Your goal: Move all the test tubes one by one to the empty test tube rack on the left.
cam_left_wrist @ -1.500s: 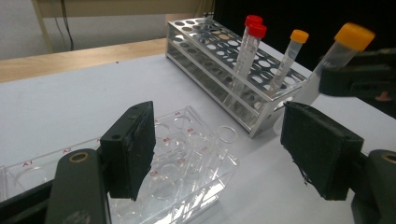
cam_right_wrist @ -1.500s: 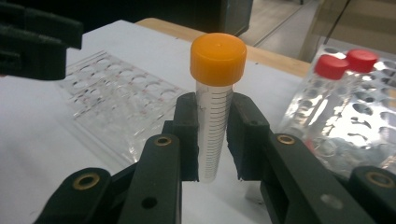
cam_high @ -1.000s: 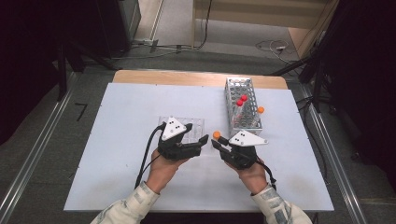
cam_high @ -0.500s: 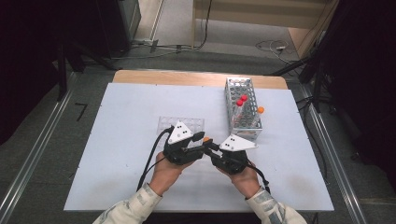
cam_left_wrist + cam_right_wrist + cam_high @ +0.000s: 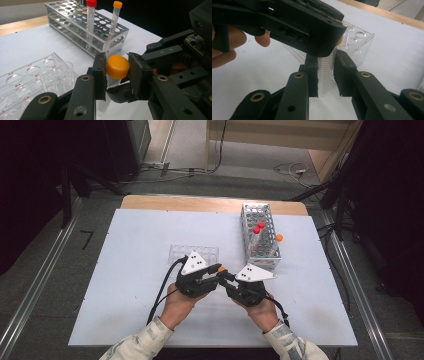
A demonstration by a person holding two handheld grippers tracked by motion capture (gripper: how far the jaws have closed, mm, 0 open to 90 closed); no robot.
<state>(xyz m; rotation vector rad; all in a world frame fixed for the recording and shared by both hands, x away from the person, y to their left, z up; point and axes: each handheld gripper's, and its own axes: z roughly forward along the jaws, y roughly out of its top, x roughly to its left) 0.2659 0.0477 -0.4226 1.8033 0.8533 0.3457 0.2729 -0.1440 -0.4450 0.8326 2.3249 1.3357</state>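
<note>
A clear graduated tube point(image 5: 326, 70) with an orange cap point(image 5: 117, 66) stands upright between the two hands, just above the white table. My right gripper point(image 5: 325, 75) is shut on the tube's body. My left gripper point(image 5: 117, 72) comes in from the left. Its jaws have just been closing, and both pads now press on the orange cap. In the high view the left gripper point(image 5: 217, 272) and the right gripper point(image 5: 227, 279) meet tip to tip at the cap point(image 5: 221, 269), in front of the clear rack point(image 5: 192, 254).
A metal tube rack point(image 5: 260, 237) stands at the back right. It holds two red-capped tubes point(image 5: 258, 227) and an orange-capped one point(image 5: 279, 238). The clear plastic rack point(image 5: 25, 80) with labelled holes lies just beyond my left gripper. The white table point(image 5: 125, 285) spreads to either side.
The two grippers, apart a second ago, have come together at the table's front middle. The left gripper's jaws have closed around the orange cap of the tube held by the right one.
</note>
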